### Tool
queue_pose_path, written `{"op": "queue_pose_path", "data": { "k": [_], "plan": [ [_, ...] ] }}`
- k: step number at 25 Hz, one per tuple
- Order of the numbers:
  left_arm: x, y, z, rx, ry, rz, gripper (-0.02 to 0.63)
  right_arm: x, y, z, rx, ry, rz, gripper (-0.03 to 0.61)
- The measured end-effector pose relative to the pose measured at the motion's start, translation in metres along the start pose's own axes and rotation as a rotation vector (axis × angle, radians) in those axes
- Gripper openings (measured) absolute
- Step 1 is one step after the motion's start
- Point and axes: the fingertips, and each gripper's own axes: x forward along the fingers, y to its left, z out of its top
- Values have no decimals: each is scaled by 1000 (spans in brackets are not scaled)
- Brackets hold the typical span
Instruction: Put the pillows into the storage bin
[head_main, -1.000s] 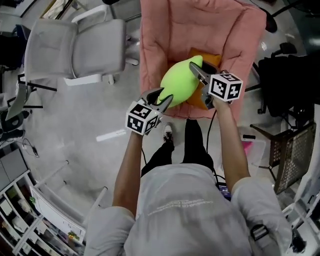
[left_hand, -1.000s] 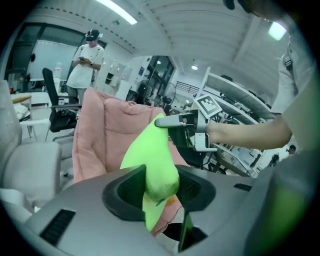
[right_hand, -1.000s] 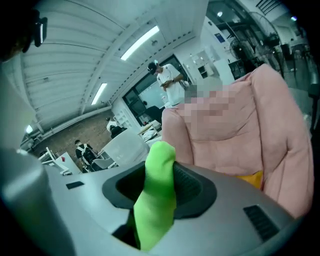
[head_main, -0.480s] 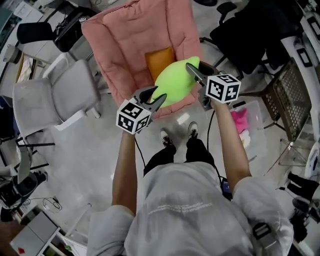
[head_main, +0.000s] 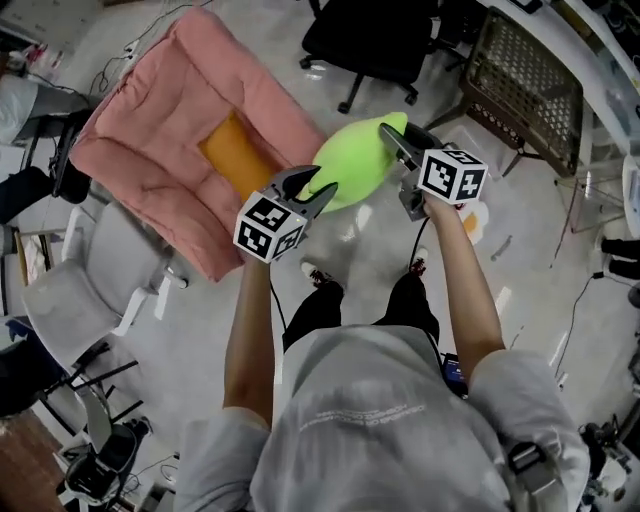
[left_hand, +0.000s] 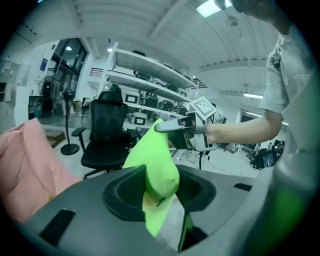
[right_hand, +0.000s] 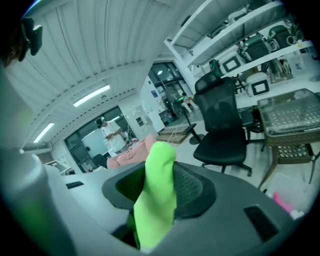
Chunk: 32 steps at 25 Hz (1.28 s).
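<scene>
Green pillow (head_main: 352, 172) — partly hidden behind the right gripper (head_main: 394, 131); black chair (head_main: 375, 40) cut off at top.

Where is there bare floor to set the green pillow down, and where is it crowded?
Bare floor opens right of the right hand-held gripper, below the wire basket; a narrower strip runs under the green pillow toward the person's shoes. Crowded: pink cushion at left, black chair at top, grey chair lower left.
</scene>
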Motion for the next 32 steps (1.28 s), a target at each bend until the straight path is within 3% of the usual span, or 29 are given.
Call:
{"op": "queue_pose_path", "data": {
  "k": [10,19,25,32],
  "plan": [
    [206,-177,16,87,151,-355,164,-231,-205,-28,227,-178,-301,166],
    [378,-320,-33,119,336,-645,164,-404,-367,-122,450,-276,-558,166],
    [461,-361,-86,138,457,-729,164,-448,-445,-191,569,-281,-650,167],
    [544,-372,-149,116,592,-782,163,-458,-526,-266,714,-278,-730,172]
  ]
}}
